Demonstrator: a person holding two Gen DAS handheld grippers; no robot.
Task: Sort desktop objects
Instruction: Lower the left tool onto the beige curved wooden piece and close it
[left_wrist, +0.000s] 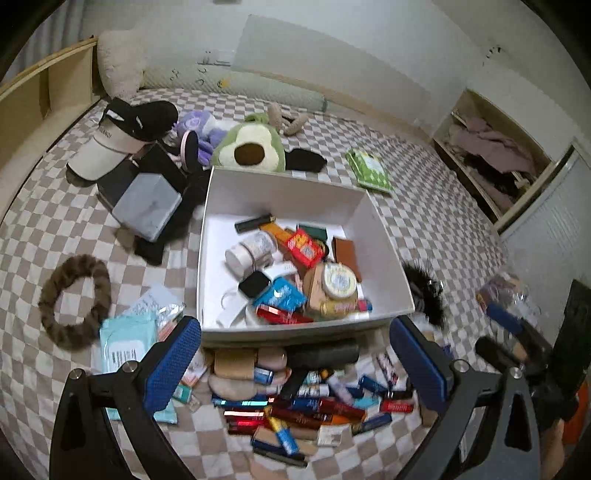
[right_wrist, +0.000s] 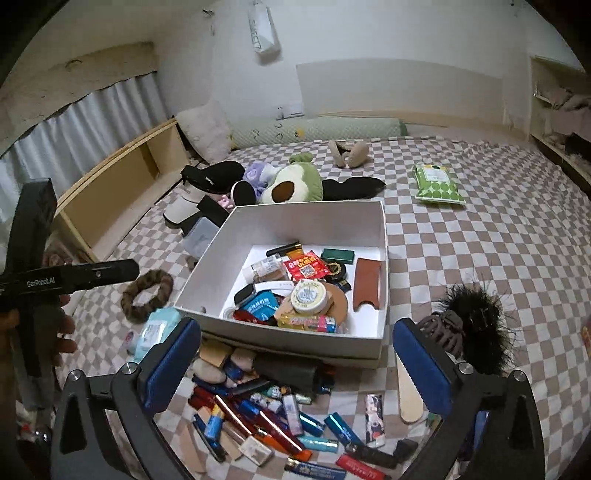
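A white box sits on the checkered bed, holding several small items: a round tin, a red packet, a brown leather sleeve. In front of the box lies a heap of lighters and small tubes. My left gripper hovers open over that heap with nothing between its blue pads. My right gripper is also open and empty above the heap. The left gripper's body, held by a hand, shows in the right wrist view.
A brown furry scrunchie and teal wipes pack lie left of the box. A black fuzzy hair claw lies right. Caps, an avocado plush and a green pack lie behind.
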